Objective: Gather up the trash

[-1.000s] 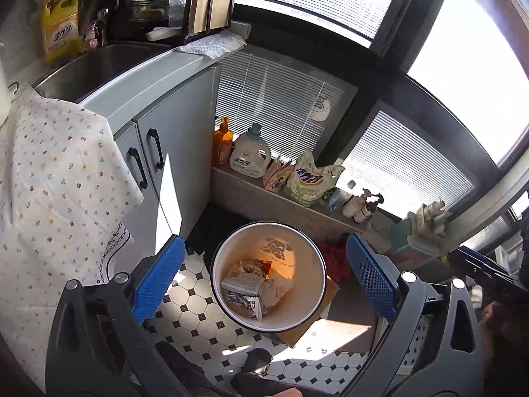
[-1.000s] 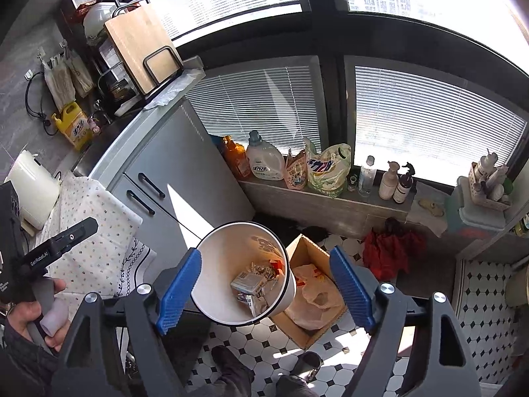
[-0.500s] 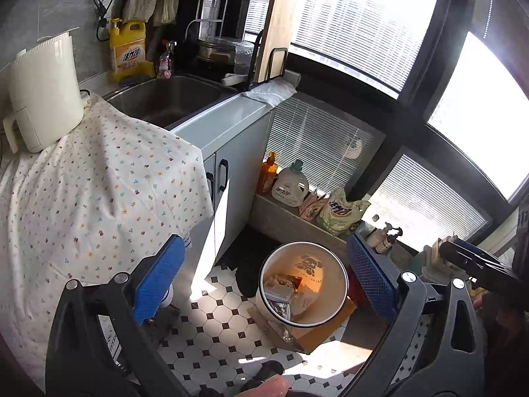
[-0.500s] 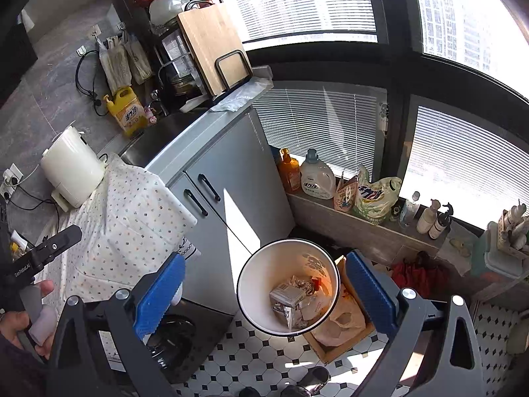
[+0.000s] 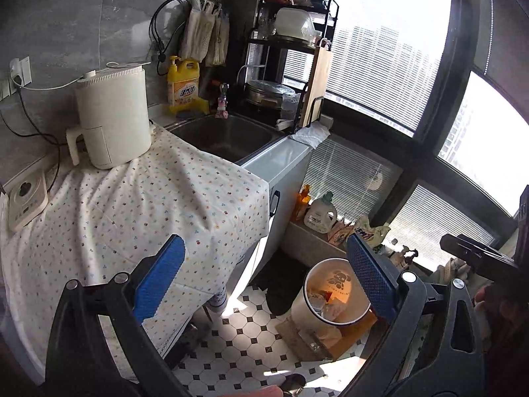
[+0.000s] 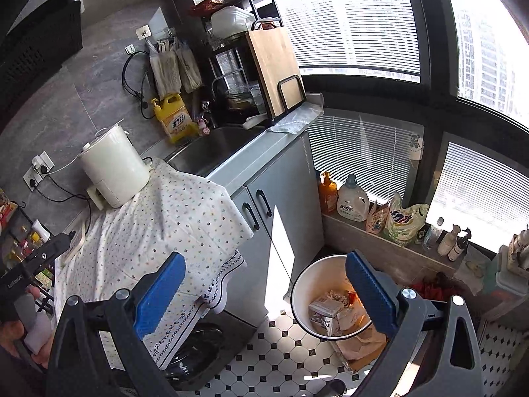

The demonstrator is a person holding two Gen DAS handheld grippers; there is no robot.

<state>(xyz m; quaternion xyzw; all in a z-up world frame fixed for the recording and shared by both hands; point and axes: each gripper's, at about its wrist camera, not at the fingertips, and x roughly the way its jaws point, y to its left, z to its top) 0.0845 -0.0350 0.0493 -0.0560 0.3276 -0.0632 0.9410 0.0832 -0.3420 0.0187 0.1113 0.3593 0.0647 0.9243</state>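
Note:
A white round trash bin stands on the tiled floor by the grey cabinet, with crumpled packaging and paper trash inside it. My left gripper is open and empty, raised above a surface draped in a floral cloth, the bin low to its right. My right gripper is also open and empty, high above the floor, with the bin behind its right finger. The other hand-held gripper shows at the right edge of the left view and the left edge of the right view.
A white kettle-like appliance sits on the cloth. Behind it are a steel sink, a yellow detergent bottle and a dish rack with a cutting board. Detergent bottles line the window ledge. A cardboard box sits beside the bin.
Both grippers rose and drew back from the bin, which now sits smaller and lower right. The cloth-covered surface, kettle and sink came into view. Both stay open and empty.

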